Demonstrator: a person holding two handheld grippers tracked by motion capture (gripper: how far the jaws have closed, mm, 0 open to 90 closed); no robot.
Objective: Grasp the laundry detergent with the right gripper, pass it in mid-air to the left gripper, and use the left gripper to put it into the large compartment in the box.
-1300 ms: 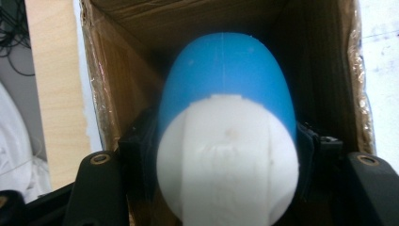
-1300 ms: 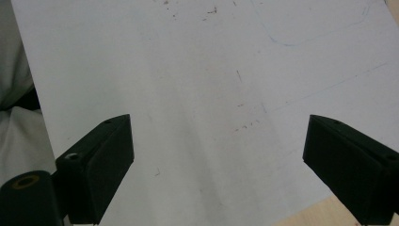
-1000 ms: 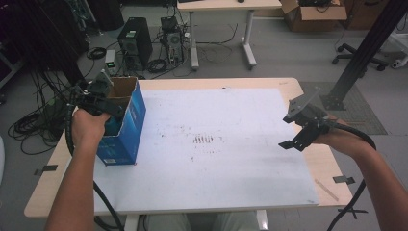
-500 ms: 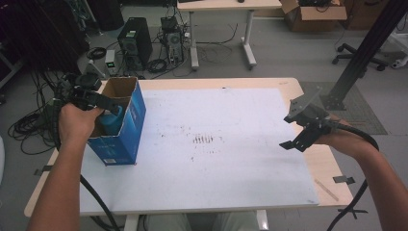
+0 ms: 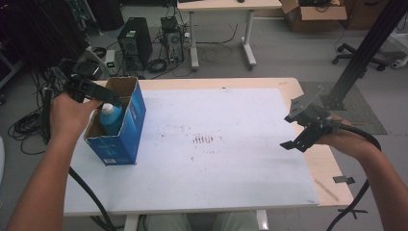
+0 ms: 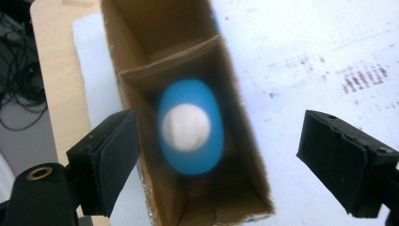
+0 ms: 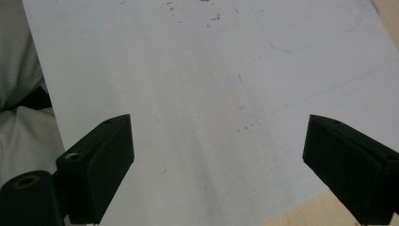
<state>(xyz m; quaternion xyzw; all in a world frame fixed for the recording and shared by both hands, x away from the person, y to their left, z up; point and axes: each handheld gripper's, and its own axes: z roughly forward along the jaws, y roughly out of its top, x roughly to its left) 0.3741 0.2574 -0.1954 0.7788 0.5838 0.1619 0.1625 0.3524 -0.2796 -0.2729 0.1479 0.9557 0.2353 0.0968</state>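
Blue plastic bottle with a white cap (image 6: 190, 127) is in the blue cardboard box (image 5: 129, 130), drop looks done.

We see the bottle standing upright in the near compartment of the box; the compartment behind the cardboard divider looks bare as far as we can tell. Our left gripper (image 5: 103, 97) hangs right above the box opening, its jaws just opened wide with nothing pinched between them. Our right gripper (image 5: 297, 129) sits well to the right of the box over the white table sheet (image 5: 231, 163), jaws wide and holding nothing. We'd guess all that's left is pulling the left hand clear.
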